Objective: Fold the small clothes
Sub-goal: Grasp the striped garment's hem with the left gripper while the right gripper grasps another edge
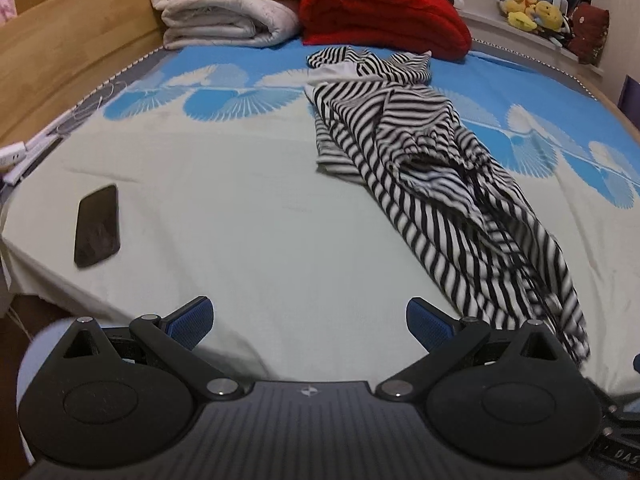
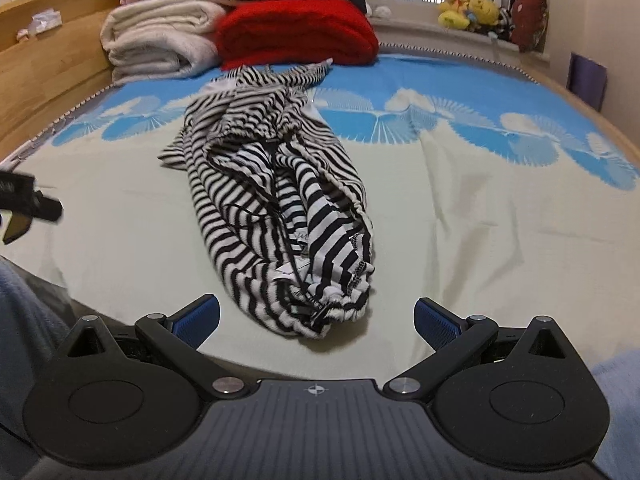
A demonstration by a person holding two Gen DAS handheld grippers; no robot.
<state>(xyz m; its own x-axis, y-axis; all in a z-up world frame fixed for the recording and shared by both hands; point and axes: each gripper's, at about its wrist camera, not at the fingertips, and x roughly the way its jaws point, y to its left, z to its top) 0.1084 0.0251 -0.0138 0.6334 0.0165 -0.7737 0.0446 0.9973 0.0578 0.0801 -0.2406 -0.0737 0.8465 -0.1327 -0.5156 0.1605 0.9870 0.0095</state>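
Observation:
A crumpled black-and-white striped garment (image 1: 420, 160) (image 2: 280, 208) lies stretched lengthwise on the bed, its gathered hem end near the front edge. My left gripper (image 1: 310, 322) is open over bare sheet, with the garment's near end just to its right, beyond the right fingertip. My right gripper (image 2: 318, 320) is open too, and the garment's bunched end lies on the sheet just ahead, between its blue pads (image 2: 200, 318) without touching them. Part of the left gripper (image 2: 28, 204) shows at the left edge of the right wrist view.
A dark phone (image 1: 97, 226) lies on the sheet at left. Folded white quilts (image 1: 228, 8) and a red blanket (image 1: 384, 16) are stacked at the bed's far end. A wooden bed frame (image 1: 68, 52) runs along the left. Plush toys (image 1: 532, 10) sit on the windowsill.

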